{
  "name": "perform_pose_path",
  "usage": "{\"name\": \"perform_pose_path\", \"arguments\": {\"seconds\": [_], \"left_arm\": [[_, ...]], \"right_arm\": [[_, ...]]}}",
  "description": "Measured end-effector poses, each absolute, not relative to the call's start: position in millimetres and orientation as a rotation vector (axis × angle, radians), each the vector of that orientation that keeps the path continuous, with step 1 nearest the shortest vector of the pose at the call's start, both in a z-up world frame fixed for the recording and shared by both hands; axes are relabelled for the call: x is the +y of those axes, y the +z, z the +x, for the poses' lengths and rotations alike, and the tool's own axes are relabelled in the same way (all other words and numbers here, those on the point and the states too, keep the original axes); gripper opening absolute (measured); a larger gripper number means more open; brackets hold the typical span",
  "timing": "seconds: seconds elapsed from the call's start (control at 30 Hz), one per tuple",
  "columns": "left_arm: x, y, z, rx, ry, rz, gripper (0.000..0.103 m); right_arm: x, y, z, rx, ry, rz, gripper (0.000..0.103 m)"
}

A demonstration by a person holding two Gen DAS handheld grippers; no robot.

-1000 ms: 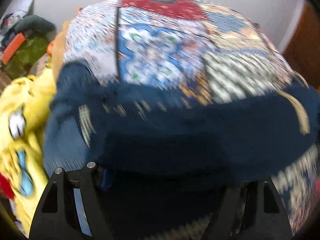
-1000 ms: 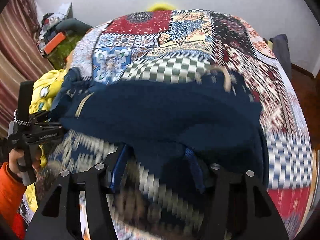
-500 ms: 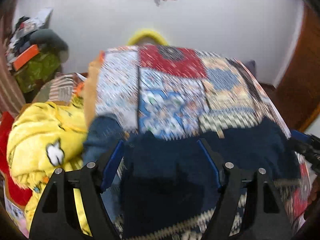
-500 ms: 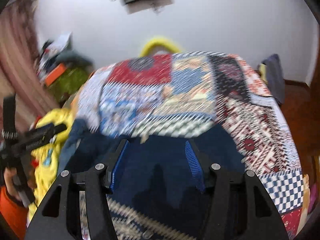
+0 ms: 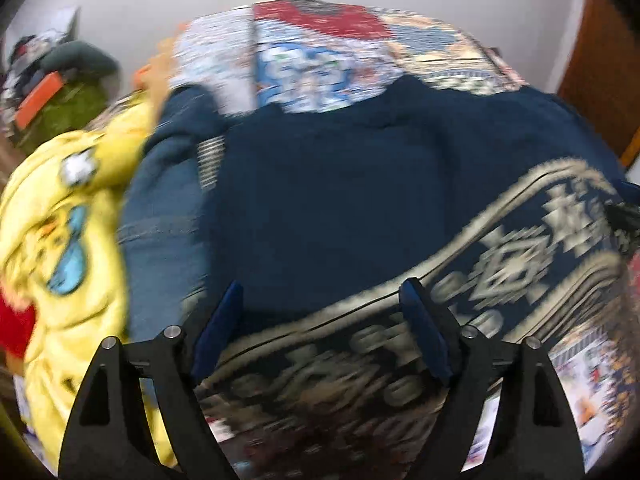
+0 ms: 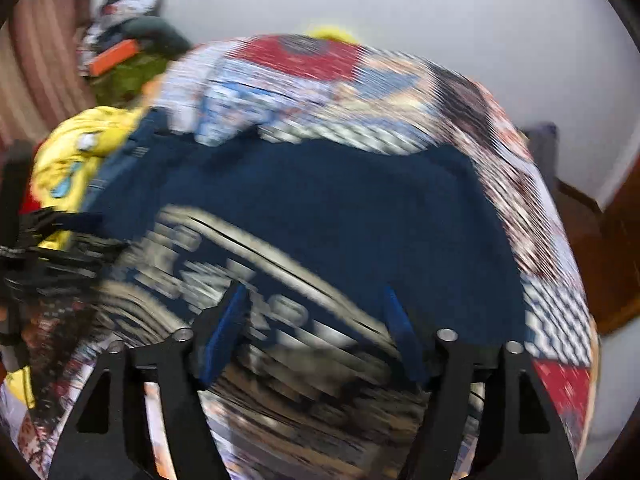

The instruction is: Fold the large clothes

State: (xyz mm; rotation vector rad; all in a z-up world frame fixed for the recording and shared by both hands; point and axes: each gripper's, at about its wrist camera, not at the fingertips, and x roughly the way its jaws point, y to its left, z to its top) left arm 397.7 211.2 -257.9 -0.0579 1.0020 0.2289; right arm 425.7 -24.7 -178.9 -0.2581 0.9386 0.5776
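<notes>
Navy garment [image 5: 340,200] with a cream geometric band [image 5: 520,264] lies spread across the patchwork bedspread [image 5: 320,68], its plain part toward the wall. Left tool [image 5: 320,332] and right tool [image 6: 316,328] hang over its patterned near edge, each with blue-padded fingers spread apart and holding nothing. Denim piece [image 5: 164,220] and yellow garment [image 5: 60,220] lie just left of it; both views are motion-blurred.

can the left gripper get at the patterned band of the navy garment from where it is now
Probably yes. The left gripper has its jaws open and empty right over the navy garment, and the cream patterned band runs straight between them with nothing lying on top. Motion blur hides the exact gap.
</notes>
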Motion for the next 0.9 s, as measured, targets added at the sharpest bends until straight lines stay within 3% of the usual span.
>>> {"name": "perform_pose_path", "arguments": {"seconds": [0.2,0.57,0.9], "left_arm": [[252,-264,356,1.052,0.373,-0.032,0.082],[295,-212,281,0.868,0.404,-0.444,0.082],[266,-266,297,0.854,0.134,-0.899,0.082]], "right_arm": [[-100,-181,427,1.014,0.516,-0.109,0.073],[-171,-144,397,0.981,0.332,0.002,0.074],[-131,-140,395,0.935,0.423,0.066,0.074]]}}
